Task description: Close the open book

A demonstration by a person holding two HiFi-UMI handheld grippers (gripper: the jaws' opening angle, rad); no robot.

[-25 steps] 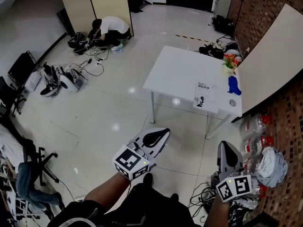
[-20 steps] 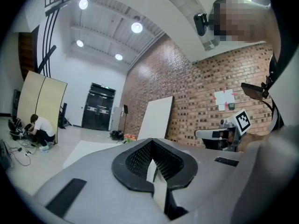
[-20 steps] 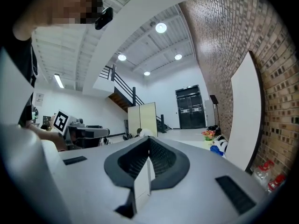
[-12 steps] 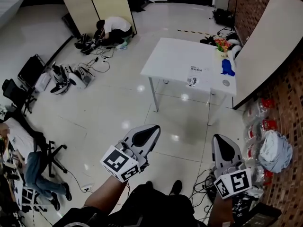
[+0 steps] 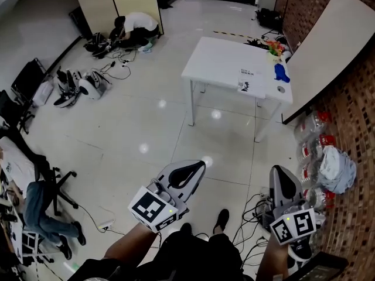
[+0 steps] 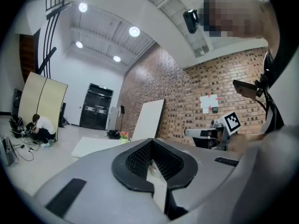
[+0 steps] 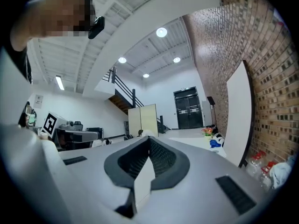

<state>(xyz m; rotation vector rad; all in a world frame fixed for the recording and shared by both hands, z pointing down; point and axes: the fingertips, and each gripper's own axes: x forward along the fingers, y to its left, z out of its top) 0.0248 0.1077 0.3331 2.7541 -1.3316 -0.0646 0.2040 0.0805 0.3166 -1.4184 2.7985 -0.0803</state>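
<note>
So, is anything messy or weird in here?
Nothing looks spilled or broken. The messy bits are on the floor: loose cables by the person's feet, and bottles and a stuffed bag heaped by the brick wall. The table looks tidy; the book lies flat near its edge.
</note>
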